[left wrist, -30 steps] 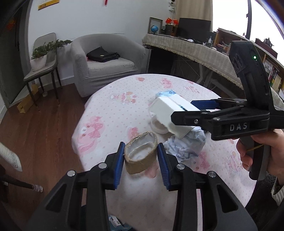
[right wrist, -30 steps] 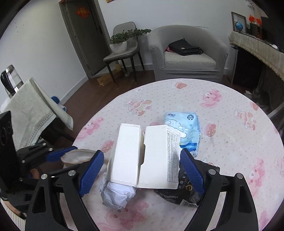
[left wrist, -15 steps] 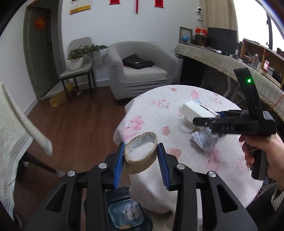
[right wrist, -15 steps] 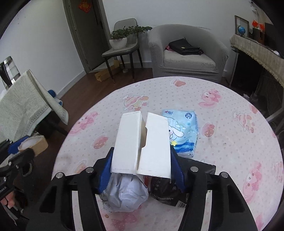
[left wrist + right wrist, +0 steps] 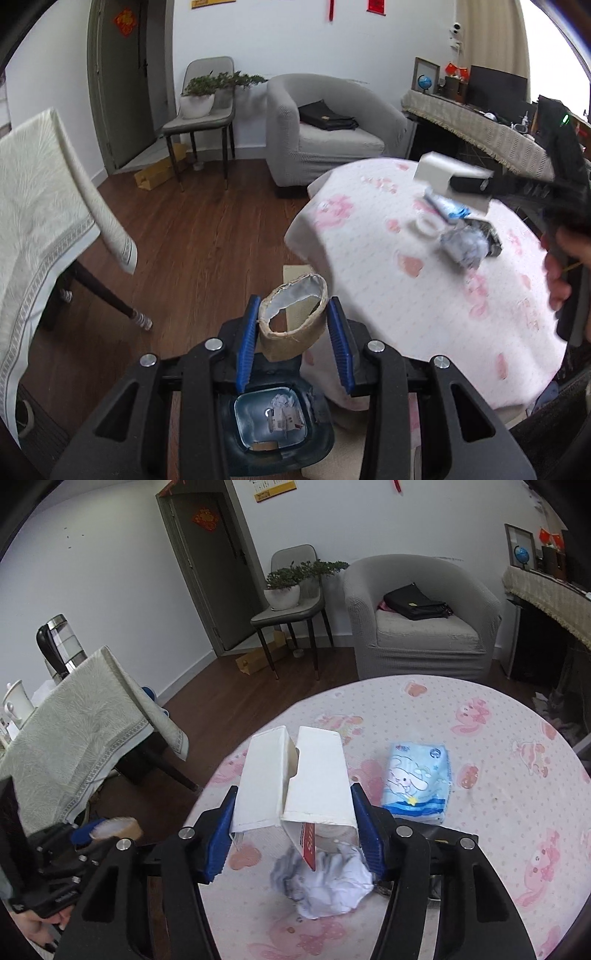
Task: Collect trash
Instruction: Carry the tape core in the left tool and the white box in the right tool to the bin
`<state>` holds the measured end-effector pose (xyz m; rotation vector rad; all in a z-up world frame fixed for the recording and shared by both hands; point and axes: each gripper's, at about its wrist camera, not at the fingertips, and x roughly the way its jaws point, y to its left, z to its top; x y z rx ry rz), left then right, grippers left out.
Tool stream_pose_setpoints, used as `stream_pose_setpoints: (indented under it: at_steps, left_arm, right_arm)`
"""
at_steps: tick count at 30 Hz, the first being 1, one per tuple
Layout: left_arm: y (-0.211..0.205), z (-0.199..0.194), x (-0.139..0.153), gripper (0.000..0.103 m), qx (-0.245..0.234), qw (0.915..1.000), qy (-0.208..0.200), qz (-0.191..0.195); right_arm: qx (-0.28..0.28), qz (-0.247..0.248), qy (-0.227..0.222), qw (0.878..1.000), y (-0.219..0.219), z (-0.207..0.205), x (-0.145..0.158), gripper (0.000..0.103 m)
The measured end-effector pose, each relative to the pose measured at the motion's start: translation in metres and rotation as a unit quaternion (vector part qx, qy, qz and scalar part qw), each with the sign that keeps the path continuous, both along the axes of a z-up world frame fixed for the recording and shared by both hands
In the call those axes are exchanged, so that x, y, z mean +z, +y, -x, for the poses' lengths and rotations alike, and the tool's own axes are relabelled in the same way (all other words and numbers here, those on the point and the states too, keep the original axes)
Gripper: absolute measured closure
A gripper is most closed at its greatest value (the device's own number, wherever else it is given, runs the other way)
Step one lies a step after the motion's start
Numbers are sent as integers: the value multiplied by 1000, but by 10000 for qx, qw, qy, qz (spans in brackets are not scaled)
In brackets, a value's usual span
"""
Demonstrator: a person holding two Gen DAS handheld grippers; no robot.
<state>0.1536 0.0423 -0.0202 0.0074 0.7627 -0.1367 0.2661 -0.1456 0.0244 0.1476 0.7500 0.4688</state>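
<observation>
My left gripper [image 5: 294,308] is shut on a brown cardboard ring [image 5: 295,339] and holds it off the table's edge, above a dark blue bin [image 5: 321,439] with scraps inside. In the right wrist view that ring [image 5: 118,827] shows at the lower left. My right gripper [image 5: 293,797] is shut on a white carton box [image 5: 317,775], lifted clear of the pink-patterned table [image 5: 480,812]. Below the box lies crumpled paper [image 5: 325,878]. A blue tissue pack [image 5: 417,779] lies to its right. In the left wrist view, a white ring [image 5: 426,225] and a dark wrapper [image 5: 491,240] lie beside the paper.
A grey armchair [image 5: 332,140] with a black bag stands beyond the table. A chair with a potted plant [image 5: 199,99] is by the door. A cloth-covered side table [image 5: 74,731] with a kettle stands at the left, over wooden floor [image 5: 192,240].
The left gripper swung with the brown ring from over the table to above the bin. The right gripper's jaws closed on the white box and raised it off the table.
</observation>
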Motion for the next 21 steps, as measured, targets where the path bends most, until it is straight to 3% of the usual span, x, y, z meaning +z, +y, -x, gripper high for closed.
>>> stream_pose_setpoints:
  at_steps: [10, 21]
  left_arm:
    - [29, -2, -36, 64, 195, 9991, 384, -37]
    - [58, -6, -91, 64, 306, 9931, 1136, -26]
  right_arm:
    - [616, 141, -110, 9979, 46, 22, 8, 43]
    - [1226, -26, 201, 9923, 103, 26, -7, 43]
